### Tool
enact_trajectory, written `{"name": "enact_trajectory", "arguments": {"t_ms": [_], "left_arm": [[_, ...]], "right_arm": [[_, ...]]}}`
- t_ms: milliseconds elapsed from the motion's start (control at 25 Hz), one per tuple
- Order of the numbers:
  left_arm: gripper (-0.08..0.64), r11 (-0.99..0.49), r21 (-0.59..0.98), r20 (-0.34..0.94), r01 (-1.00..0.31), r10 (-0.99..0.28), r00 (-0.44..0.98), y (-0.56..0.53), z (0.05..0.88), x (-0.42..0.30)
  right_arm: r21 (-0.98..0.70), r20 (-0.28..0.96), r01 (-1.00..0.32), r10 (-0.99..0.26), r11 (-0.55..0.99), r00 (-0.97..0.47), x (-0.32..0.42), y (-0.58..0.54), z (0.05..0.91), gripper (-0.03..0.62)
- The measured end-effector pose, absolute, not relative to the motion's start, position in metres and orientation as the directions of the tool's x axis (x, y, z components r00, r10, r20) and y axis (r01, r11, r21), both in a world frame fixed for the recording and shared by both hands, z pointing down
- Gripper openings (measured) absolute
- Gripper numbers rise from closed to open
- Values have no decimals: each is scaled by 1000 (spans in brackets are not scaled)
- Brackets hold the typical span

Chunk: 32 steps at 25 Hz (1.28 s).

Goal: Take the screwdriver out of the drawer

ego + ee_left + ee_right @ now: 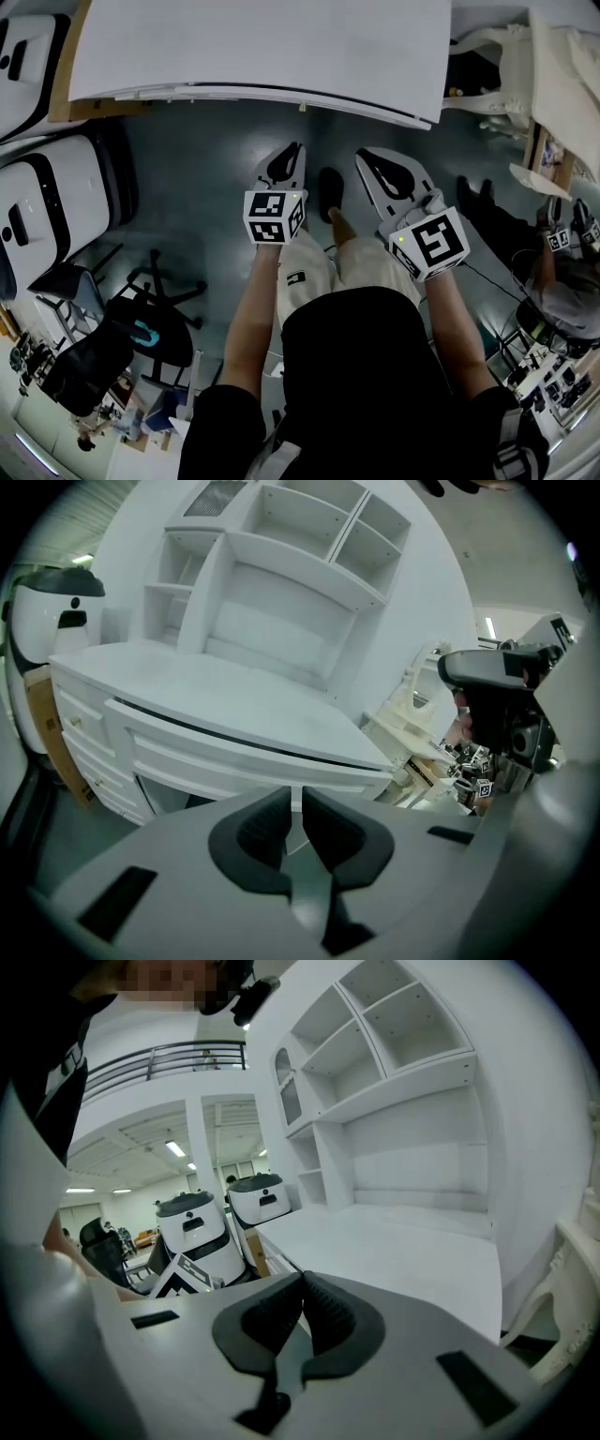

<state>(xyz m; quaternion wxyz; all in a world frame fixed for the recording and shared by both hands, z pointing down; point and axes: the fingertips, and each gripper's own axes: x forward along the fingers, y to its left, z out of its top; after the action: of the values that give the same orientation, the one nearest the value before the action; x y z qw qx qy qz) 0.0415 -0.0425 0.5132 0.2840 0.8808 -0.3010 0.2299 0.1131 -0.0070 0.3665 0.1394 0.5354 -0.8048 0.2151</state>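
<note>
- Head view: the person faces a white desk [262,47] that fills the frame at 12 o'clock. The left gripper [292,152] sits just left of 12 and the right gripper [373,159] at 1 o'clock. Both are stretched forward side by side over the floor, short of the desk's edge. This looks like an approach to the furniture, with nothing engaged yet. An office chair [103,347] stands apart at 8 o'clock.
- Left gripper view: the claw is closed and empty, its pads nearly together with only floor and desk behind the slit. The wide drawer front [234,766] under the desktop lies at 12 o'clock of the jaws. A stack of side drawers [80,728] sits at 9 o'clock. All of them look shut, so aiming here probably prepares for pulling one open.
- Right gripper view: this claw is also closed on nothing, its pads meeting at the tips. It points across the bare desktop [403,1251] towards the shelf unit [394,1035] at 1 o'clock, and is probably held ready as the spare hand.
- The screwdriver shows in no view. It is presumably inside one of the closed drawers, and which one cannot be told.
</note>
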Motion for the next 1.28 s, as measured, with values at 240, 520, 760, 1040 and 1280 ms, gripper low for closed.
{"name": "enact_trajectory", "arguments": {"t_ms": [240, 520, 760, 1040, 1280], "left_arm": [[69, -659, 359, 589, -661, -389, 708, -59, 540, 51], [103, -656, 352, 611, -667, -379, 695, -76, 570, 64], [144, -642, 334, 642, -690, -381, 665, -93, 601, 71], [147, -635, 326, 671, -700, -366, 645, -104, 629, 82], [147, -636, 326, 686, -699, -349, 638, -111, 647, 90]], "right_arm": [[-200, 465, -928, -803, 314, -372, 123, -16, 383, 17], [-212, 474, -933, -805, 290, -357, 131, -25, 397, 17], [-220, 494, -935, -795, 279, -353, 136, -31, 416, 17], [-235, 505, -932, -784, 276, -360, 135, -34, 431, 17], [-249, 511, -930, -779, 268, -362, 129, -34, 439, 17]]}}
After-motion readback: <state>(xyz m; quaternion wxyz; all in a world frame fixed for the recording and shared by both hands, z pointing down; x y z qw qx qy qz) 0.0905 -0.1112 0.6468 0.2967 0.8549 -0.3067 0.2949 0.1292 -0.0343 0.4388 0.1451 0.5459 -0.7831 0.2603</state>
